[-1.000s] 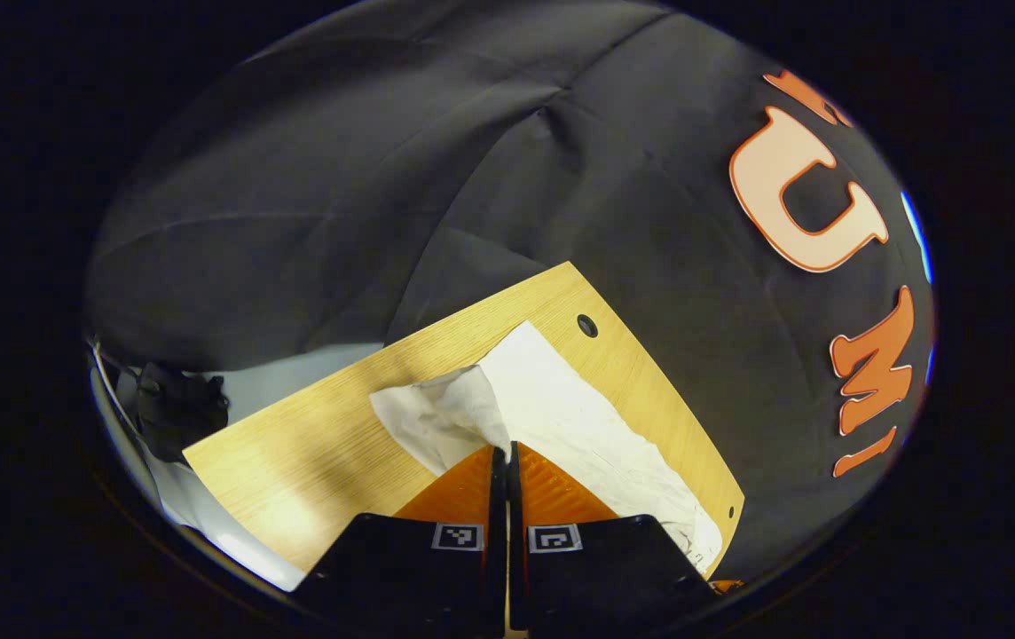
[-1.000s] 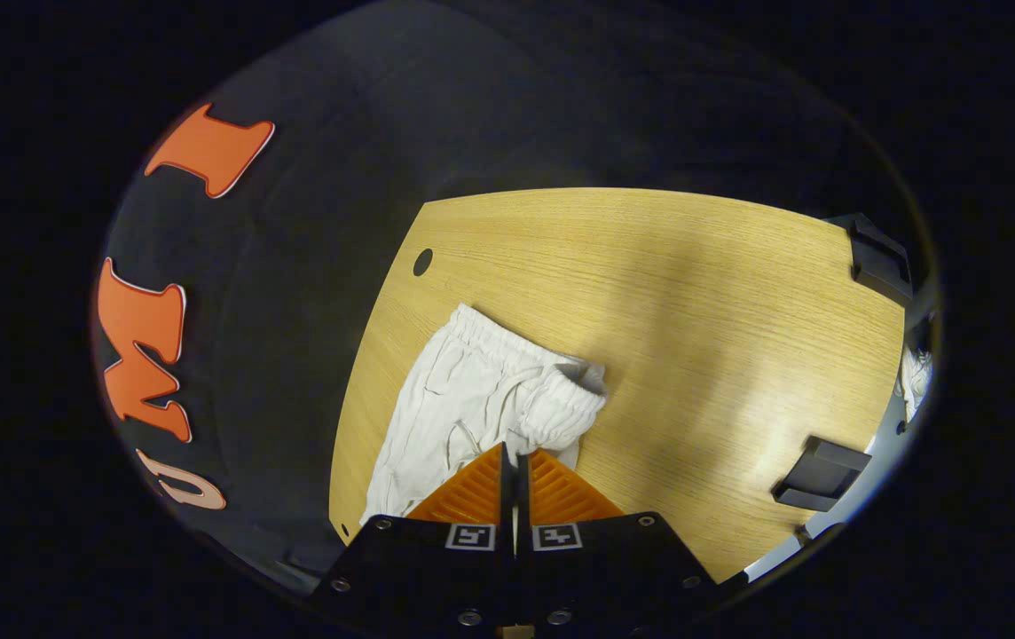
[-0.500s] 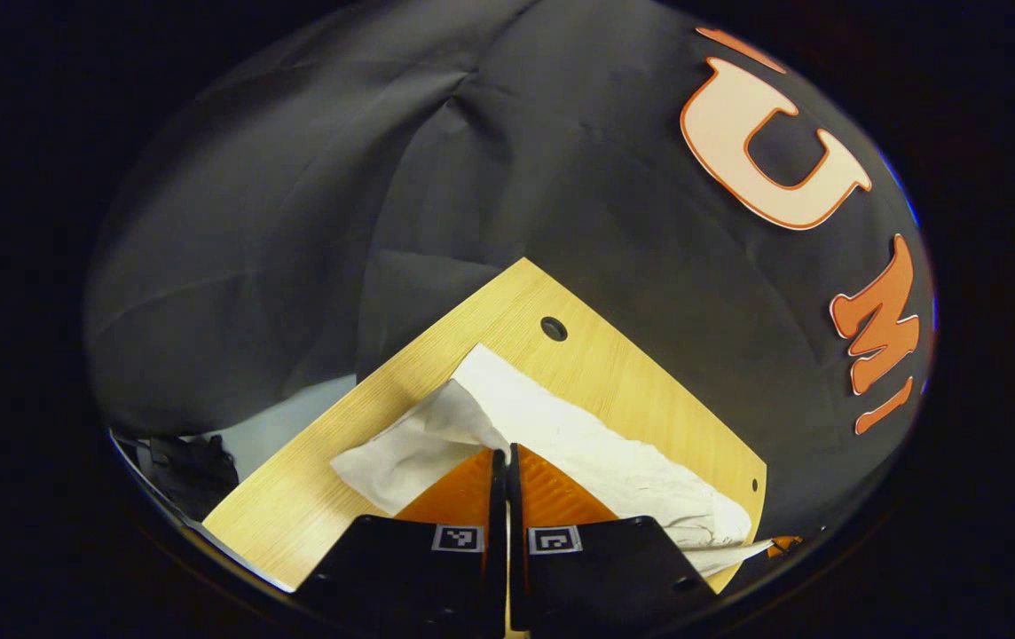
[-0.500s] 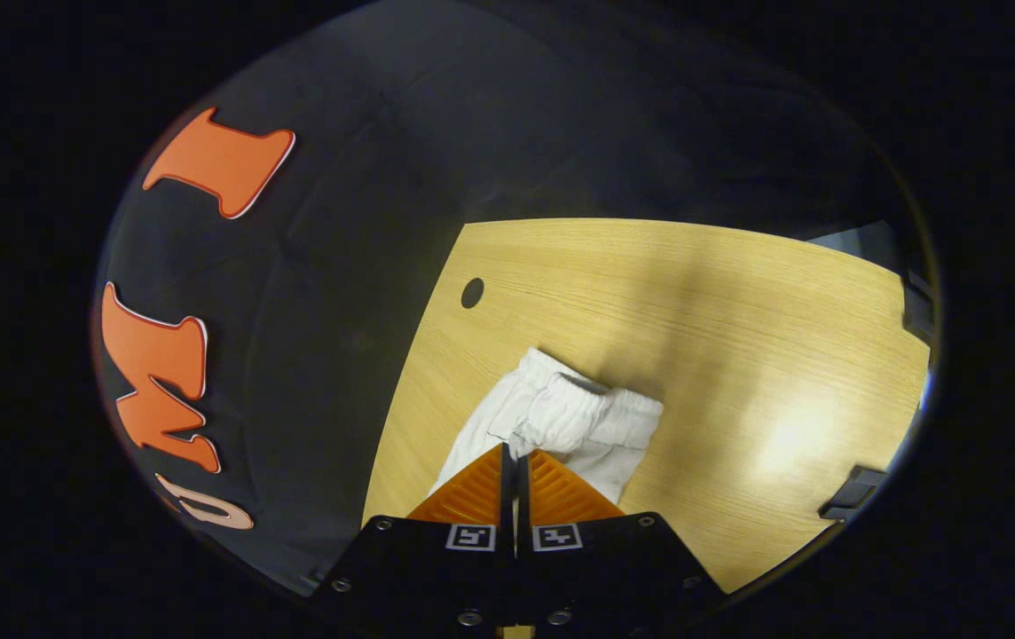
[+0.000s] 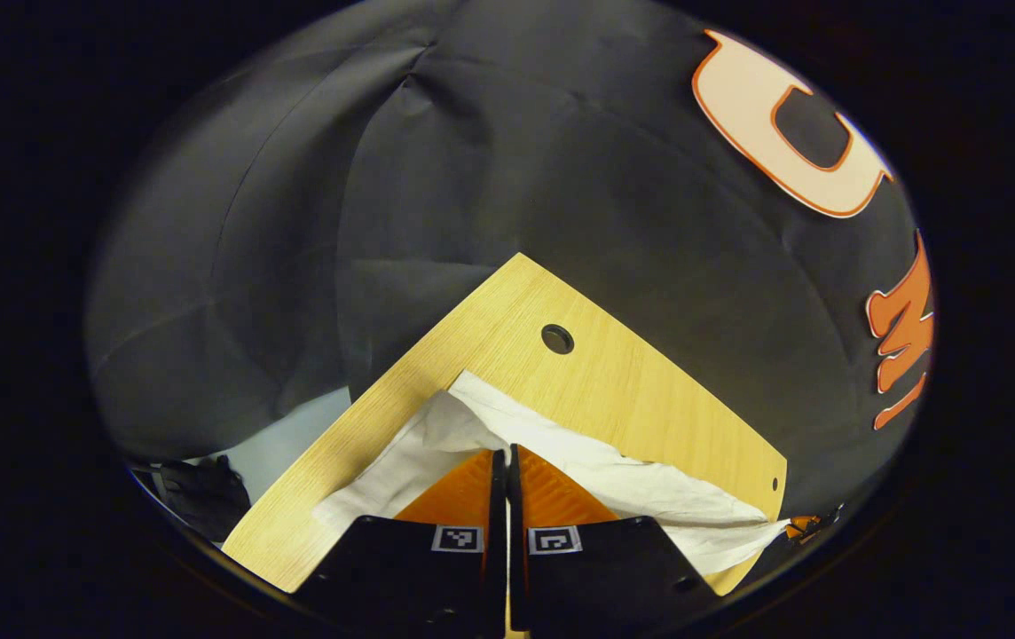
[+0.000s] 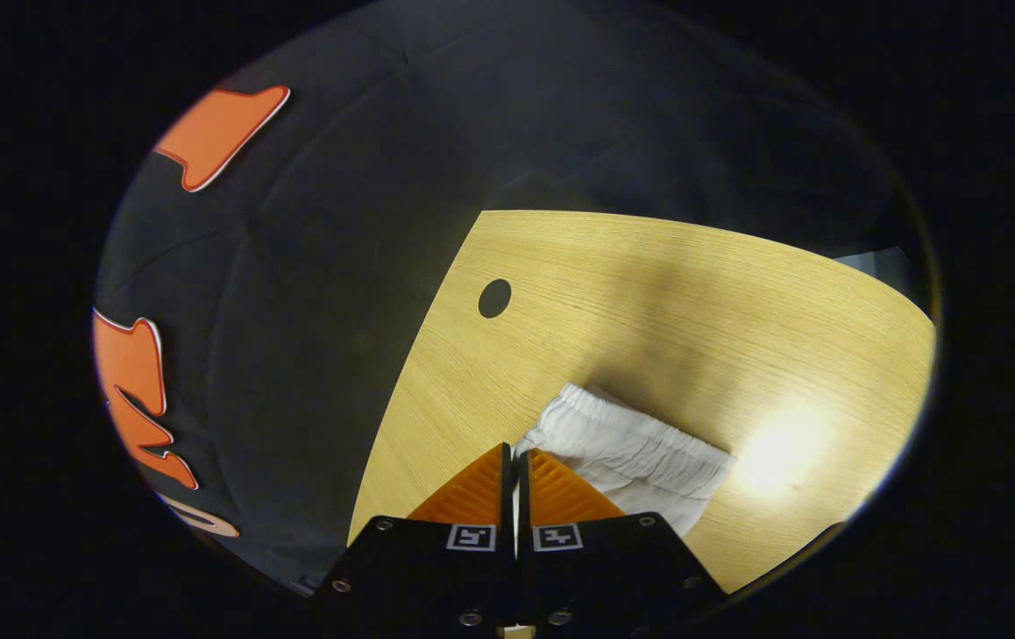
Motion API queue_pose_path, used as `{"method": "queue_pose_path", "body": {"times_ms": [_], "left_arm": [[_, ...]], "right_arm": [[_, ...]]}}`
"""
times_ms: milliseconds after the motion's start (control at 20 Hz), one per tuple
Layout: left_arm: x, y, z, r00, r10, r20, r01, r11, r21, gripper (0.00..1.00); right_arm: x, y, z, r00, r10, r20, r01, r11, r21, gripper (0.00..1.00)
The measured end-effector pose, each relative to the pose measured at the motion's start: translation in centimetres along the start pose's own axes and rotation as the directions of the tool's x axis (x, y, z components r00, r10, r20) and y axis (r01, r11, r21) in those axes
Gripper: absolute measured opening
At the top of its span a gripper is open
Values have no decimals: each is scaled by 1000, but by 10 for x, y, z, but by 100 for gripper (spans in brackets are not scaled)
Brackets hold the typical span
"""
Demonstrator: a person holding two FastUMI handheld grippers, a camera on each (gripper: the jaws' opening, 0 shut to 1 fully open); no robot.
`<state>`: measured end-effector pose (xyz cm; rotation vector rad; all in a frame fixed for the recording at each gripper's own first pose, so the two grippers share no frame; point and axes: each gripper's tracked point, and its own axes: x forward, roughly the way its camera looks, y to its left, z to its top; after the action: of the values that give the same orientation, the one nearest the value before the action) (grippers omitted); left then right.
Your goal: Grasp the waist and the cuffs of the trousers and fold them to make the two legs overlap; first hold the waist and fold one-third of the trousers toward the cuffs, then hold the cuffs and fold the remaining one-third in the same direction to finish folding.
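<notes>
1. Black cloth (image 5: 490, 177), matte and creased into long soft folds, hangs as the booth's wall behind the work area in both views.

2. Below it lies the bench (image 5: 649, 399), a flat board of pale wood with fine straight grain running along its length. A glossy patch of light sits on it in the right gripper view. Its corner is squared in the left gripper view, and its edge curves in the right gripper view (image 6: 649, 284).

3. On that bench rest the trousers (image 5: 614, 475), white, thin and wrinkled. In the left gripper view they stretch as a long crumpled band toward the right edge of the board, with one flap lifted and folded over near the tongs. In the right gripper view the waist (image 6: 632, 439) shows as a gathered, ribbed elastic band, puckered in fine parallel ridges.

4. Left tongs (image 5: 507, 457): the two wedge-shaped ridged fingers are pressed together, pinching a fold of the white fabric at their tips.

5. Right tongs (image 6: 516, 457): likewise pressed together, the tips nipping the end of the waistband.

6. A small round hole (image 5: 557, 338) is drilled through the board near its corner, just beyond the trousers; it is seen as a dark oval (image 6: 494, 298) in the right gripper view.
</notes>
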<state>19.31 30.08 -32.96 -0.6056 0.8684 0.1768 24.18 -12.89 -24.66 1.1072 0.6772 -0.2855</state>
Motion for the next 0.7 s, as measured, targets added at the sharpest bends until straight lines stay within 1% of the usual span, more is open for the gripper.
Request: {"method": "queue_pose_path", "body": {"times_ms": [100, 150, 200, 250, 300, 400, 450, 500, 550, 600, 650, 700], "left_arm": [[18, 3, -3, 999, 25, -22, -24, 1000, 17, 7], [26, 2, -4, 999, 28, -25, -27, 999, 19, 3], [30, -2, -7, 999, 27, -32, -26, 999, 24, 7], [34, -1, -7, 999, 38, -38, -37, 999, 36, 7], [29, -2, -9, 998, 39, -43, -37, 998, 44, 21], [24, -2, -6, 998, 55, -37, -53, 997, 63, 49], [20, -1, -3, 997, 63, -35, -60, 995, 76, 63], [15, 1, -2, 996, 82, -23, -79, 993, 90, 77], [10, 2, -1, 996, 94, -13, -92, 990, 106, 91], [2, -1, 3, 995, 100, 4, -100, 987, 124, 100], [-3, -5, 5, 995, 98, 17, -99, 985, 141, 99], [-11, -11, 5, 996, 90, 26, -93, 982, 162, 99]], "right_arm": [[7, -7, -3, 999, -43, -11, 43, 997, -59, 1], [13, -12, -3, 997, -74, -10, 74, 995, -60, 1], [17, -9, -4, 996, -85, -14, 85, 995, -46, 1], [20, -4, -5, 997, -72, -24, 71, 997, -37, 1], [21, -3, -5, 998, -52, -33, 51, 998, -29, 1], [14, 3, -6, 999, -22, -38, 20, 999, -43, 14], [10, 3, -2, 1000, -20, -15, 19, 997, -75, 27], [4, -3, 3, 1000, -28, 9, 29, 994, -105, 35], [-4, -9, 7, 999, -34, 27, 37, 991, -131, 52], [-15, -16, 10, 998, -54, 42, 59, 986, -156, 59], [-23, -23, 15, 996, -71, 60, 81, 979, -185, 61], [-30, -34, 18, 993, -97, 74, 111, 971, -211, 76]]}}
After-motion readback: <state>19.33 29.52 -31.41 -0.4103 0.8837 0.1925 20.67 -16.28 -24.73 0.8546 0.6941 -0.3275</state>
